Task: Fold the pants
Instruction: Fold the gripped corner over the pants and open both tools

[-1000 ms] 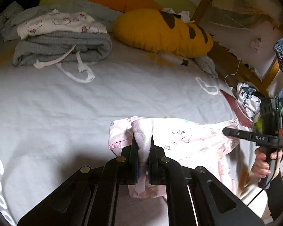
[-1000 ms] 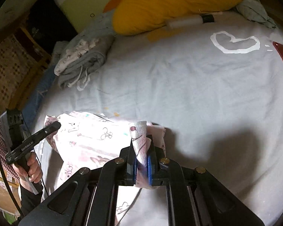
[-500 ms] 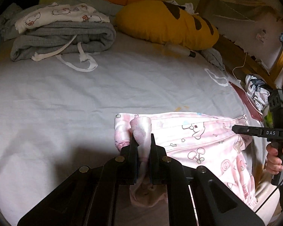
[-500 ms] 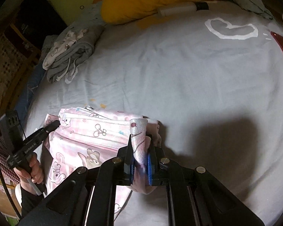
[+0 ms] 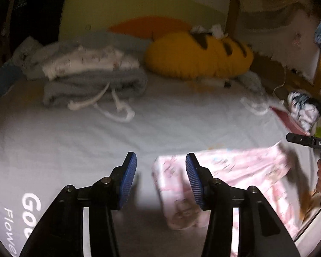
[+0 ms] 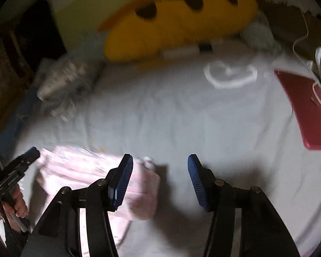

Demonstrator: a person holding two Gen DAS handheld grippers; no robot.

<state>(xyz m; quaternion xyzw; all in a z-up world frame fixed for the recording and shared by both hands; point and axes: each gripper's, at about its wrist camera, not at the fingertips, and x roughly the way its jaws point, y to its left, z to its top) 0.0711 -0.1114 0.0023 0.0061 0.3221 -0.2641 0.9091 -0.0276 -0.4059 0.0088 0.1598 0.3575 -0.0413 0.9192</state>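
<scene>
Risk of the folded pink printed cotton pants (image 5: pixel 220 171) springing open on the grey bedsheet (image 5: pixel 139 132), since left gripper (image 5: pixel 161 180) and right gripper (image 6: pixel 160 178) jaws are opening, empty, clear of cloth.

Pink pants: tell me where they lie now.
The pink pants lie on the grey bedsheet at its near edge, low right in the left wrist view and low left in the right, well in front of the yellow pillow.

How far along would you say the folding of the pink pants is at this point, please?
Done: the pink pants lie doubled over on the grey sheet. In hand: nothing; left gripper and right gripper are opening with no cloth pinched. Left: probably another fold, since one end hangs past the bed's edge.
</scene>
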